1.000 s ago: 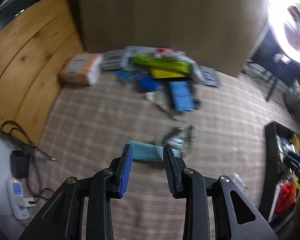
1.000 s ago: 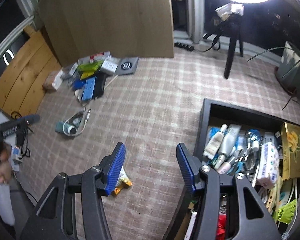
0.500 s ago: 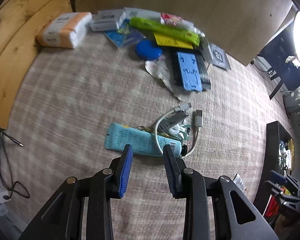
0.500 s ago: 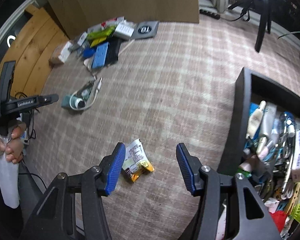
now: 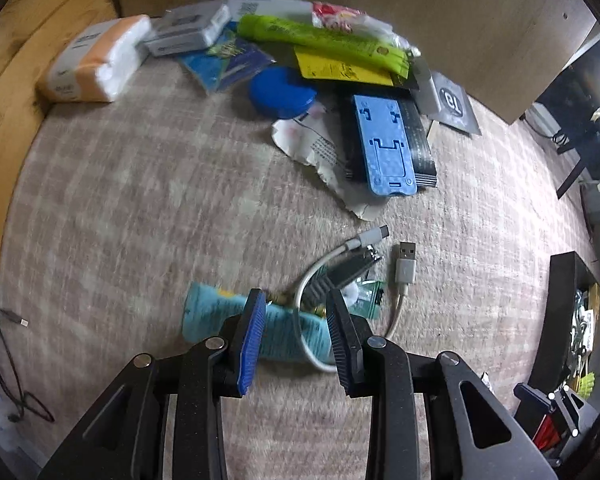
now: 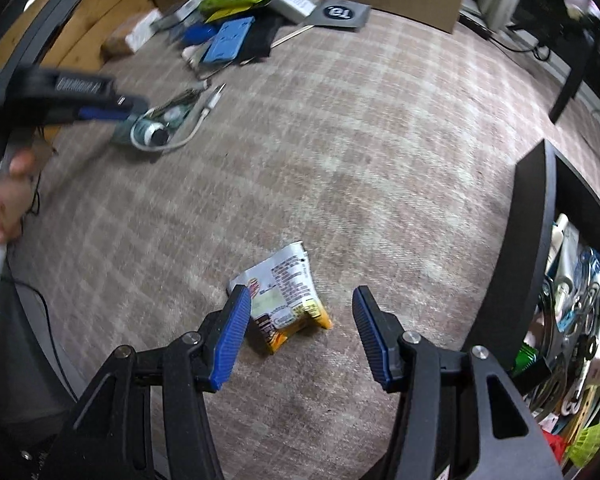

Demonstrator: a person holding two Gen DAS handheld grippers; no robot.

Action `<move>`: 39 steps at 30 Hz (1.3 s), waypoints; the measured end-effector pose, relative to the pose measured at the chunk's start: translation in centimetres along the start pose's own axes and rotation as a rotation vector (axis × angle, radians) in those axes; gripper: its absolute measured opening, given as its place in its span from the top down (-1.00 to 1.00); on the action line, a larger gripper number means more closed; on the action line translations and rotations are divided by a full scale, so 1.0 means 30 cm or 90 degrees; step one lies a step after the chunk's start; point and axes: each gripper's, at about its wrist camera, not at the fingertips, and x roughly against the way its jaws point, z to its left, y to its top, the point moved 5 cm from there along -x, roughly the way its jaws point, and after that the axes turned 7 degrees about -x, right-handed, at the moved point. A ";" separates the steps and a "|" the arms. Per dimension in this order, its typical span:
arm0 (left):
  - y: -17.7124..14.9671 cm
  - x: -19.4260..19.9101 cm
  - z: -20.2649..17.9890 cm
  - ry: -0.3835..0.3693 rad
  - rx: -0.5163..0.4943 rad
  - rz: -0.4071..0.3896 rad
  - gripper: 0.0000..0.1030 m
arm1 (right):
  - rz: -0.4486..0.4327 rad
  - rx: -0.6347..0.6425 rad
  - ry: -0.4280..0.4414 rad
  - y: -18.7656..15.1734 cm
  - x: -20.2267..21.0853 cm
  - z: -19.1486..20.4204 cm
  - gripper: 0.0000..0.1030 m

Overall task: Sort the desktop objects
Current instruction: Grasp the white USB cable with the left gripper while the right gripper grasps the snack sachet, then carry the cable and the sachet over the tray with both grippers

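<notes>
Both of your hands have dropped toward the checked beige cloth (image 6: 340,152) on the worktop since a second ago, and each tool now points almost straight down. Your left gripper (image 5: 296,312) hangs over a pale teal flat tube (image 5: 212,312), its jaws partly open and straddling the tube's middle; the blue pads do not seem to press on it, though blur makes contact hard to judge. A white USB cable (image 5: 404,276) loops across the tube's right end, beside a grey clip-like piece (image 5: 348,272) and a small green sachet (image 5: 370,300). Your right gripper (image 6: 300,308) has its jaws wide open and empty, framing a crumpled white and yellow snack wrapper (image 6: 288,288) that lies on the cloth, nearer the left pad. To the right stands a black open box (image 6: 532,248) crowded with small items. Well beyond, against a brown board, lies the heap with a blue plastic phone stand (image 5: 384,148), a lime green pouch (image 5: 320,42) and an orange tissue pack (image 5: 92,64).
</notes>
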 end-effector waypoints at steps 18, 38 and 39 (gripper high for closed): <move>-0.041 -0.026 -0.056 -0.030 -0.036 0.020 0.93 | 0.032 0.068 -0.062 -0.017 -0.090 0.053 -0.01; -0.029 0.234 -0.126 -0.138 -0.052 -0.067 0.94 | -0.014 -0.049 0.032 0.022 0.030 -0.094 0.41; -0.018 0.235 -0.142 -0.142 -0.058 -0.069 0.94 | -0.019 -0.057 0.036 0.026 0.043 -0.105 0.41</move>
